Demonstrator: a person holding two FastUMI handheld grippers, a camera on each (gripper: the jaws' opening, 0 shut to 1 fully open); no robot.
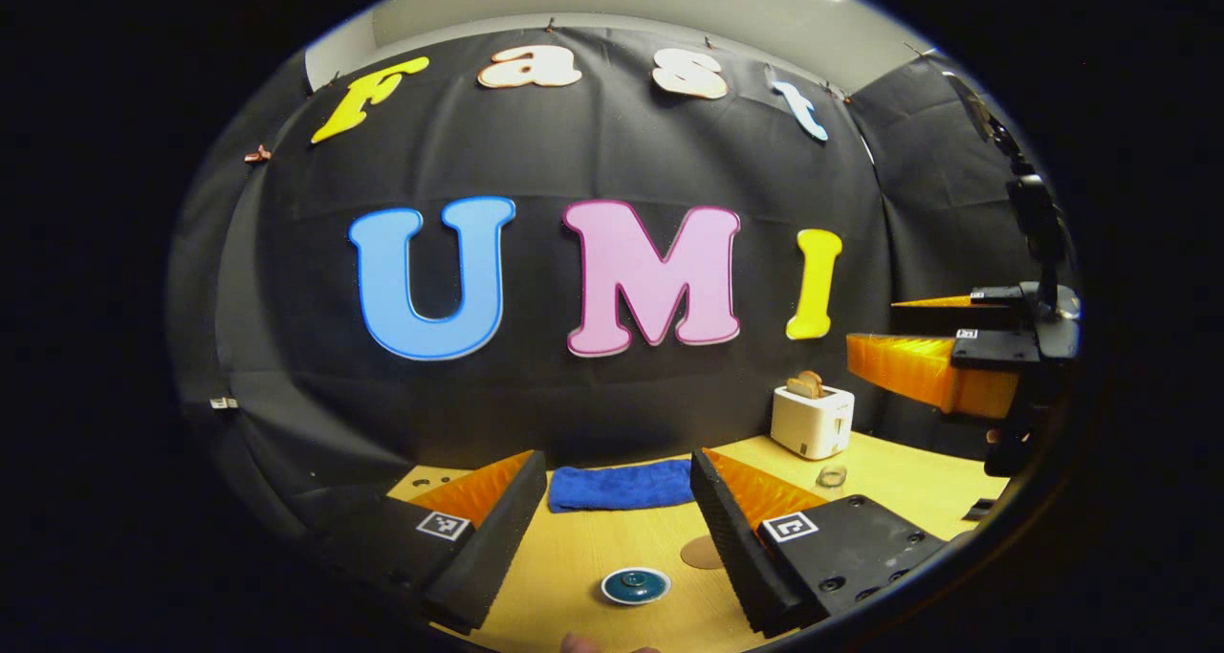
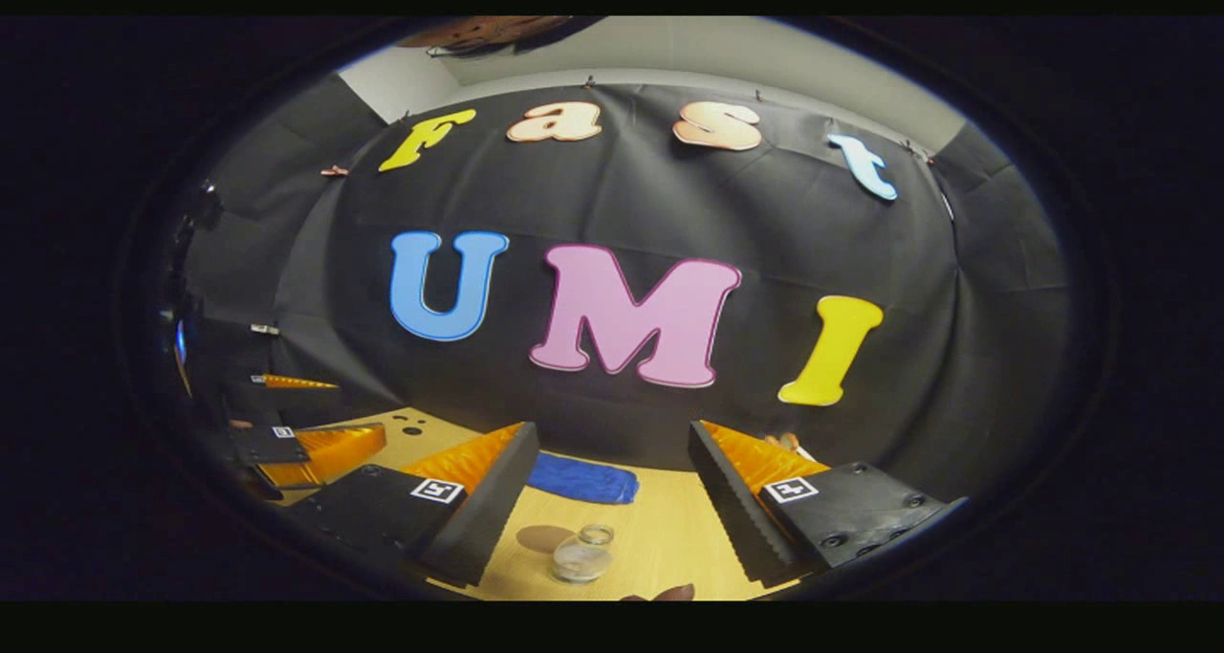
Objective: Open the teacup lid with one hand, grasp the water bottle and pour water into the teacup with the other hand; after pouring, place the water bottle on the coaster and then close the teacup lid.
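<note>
Nothing is grasped yet: your left gripper (image 1: 617,510) hangs with jaws released above the teacup lid (image 1: 636,585), your right gripper (image 2: 612,495) likewise over the water bottle (image 2: 581,555), just beside the coaster (image 2: 543,538). Lower left onto the lid first.

The teal teacup lid (image 1: 636,585) sits closed on the near counter (image 1: 593,548); the brown coaster (image 1: 703,553) lies right of it, the clear water bottle (image 2: 581,555) upright farther right.
</note>
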